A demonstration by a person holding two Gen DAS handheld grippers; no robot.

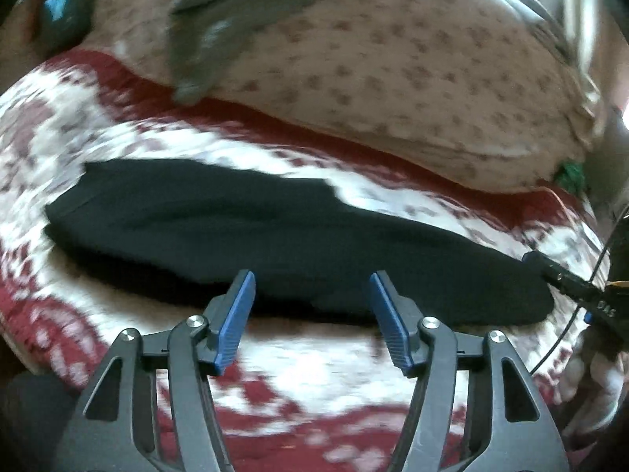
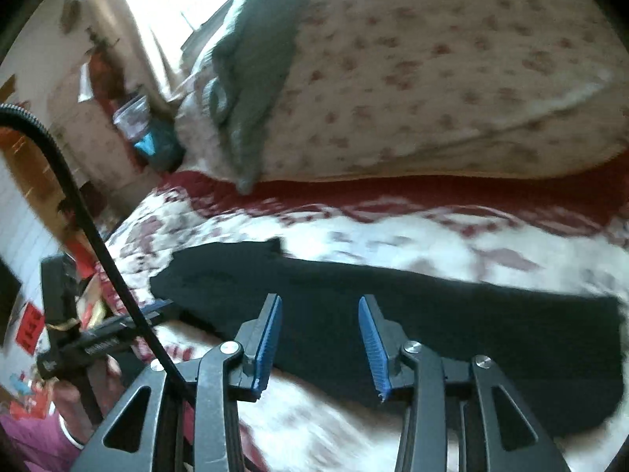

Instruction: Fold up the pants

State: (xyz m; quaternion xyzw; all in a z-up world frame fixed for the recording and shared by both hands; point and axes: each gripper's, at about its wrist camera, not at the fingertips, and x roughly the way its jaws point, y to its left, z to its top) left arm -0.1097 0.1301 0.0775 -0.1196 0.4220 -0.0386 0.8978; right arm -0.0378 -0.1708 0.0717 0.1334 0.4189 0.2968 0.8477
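Black pants lie flat in a long strip across a red and white patterned bedspread. My left gripper is open and empty, its blue fingertips just above the near edge of the pants. My right gripper is open and empty over the pants in the right wrist view. The right gripper also shows at the right edge of the left wrist view, near the end of the pants. The left gripper shows at the left of the right wrist view, by the other end.
A large cream floral pillow lies behind the pants, with a grey-green garment draped over it. The pillow and garment also show in the right wrist view. A black cable hangs at left, with room clutter beyond.
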